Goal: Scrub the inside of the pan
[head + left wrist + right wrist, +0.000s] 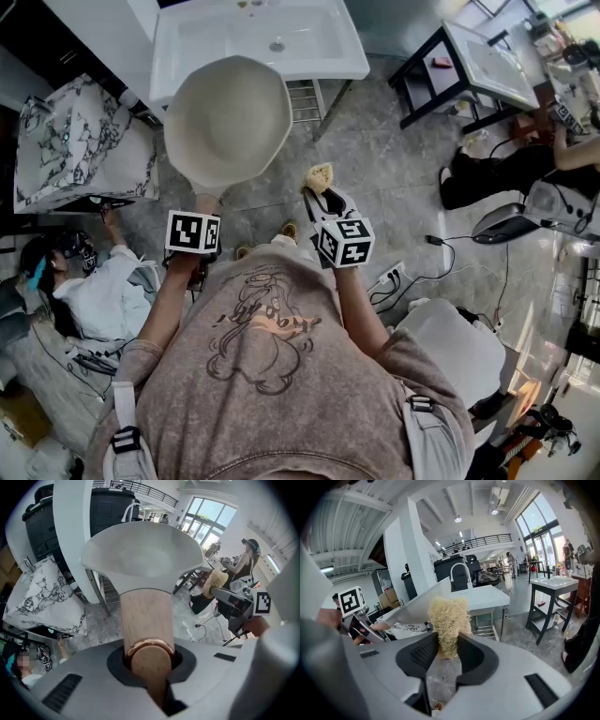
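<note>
A cream-white pan (225, 122) hangs in the air in front of the white sink, its inside facing up toward me. Its wooden handle (146, 620) runs back into my left gripper (195, 251), which is shut on it. In the left gripper view the pan (143, 557) fills the upper middle. My right gripper (323, 199) is shut on a yellow fibrous scrubber (318, 177), held just right of the pan's rim and apart from it. In the right gripper view the scrubber (448, 620) stands upright between the jaws, with the pan's edge (410, 611) to its left.
A white sink (262, 37) stands beyond the pan. A marble-patterned basin (80, 145) sits at left, with a person (70, 281) crouched below it. A black-framed table (473, 70) stands at right. Cables and a power strip (389, 279) lie on the grey floor.
</note>
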The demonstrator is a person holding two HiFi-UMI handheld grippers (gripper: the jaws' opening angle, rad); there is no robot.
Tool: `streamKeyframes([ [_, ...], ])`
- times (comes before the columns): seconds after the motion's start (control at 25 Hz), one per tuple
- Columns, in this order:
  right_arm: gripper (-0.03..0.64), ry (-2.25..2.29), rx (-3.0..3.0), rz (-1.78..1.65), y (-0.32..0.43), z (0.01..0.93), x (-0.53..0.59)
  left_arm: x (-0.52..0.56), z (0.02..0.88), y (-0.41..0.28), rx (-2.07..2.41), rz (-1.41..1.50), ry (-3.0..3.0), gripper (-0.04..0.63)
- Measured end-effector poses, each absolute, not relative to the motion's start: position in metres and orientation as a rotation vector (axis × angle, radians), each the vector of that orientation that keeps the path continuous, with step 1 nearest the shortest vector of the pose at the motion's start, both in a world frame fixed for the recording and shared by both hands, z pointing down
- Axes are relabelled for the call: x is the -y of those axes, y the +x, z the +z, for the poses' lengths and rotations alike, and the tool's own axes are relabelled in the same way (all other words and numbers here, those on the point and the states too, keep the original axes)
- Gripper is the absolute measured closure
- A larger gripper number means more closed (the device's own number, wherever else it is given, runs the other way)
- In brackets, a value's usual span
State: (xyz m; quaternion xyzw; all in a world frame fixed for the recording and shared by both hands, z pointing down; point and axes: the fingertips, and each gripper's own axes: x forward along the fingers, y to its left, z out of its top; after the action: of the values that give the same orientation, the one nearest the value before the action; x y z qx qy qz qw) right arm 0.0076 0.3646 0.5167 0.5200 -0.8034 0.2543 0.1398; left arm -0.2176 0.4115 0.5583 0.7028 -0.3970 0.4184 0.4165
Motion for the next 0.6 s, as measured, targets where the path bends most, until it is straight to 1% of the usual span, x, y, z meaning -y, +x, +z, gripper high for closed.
streamKeyframes([
  [0.6,0.474,1.44,2.408,0.694,0.015,0.517,-0.317,-0.373,0.556,-0.183,1.036,0.996,1.762,0.558],
])
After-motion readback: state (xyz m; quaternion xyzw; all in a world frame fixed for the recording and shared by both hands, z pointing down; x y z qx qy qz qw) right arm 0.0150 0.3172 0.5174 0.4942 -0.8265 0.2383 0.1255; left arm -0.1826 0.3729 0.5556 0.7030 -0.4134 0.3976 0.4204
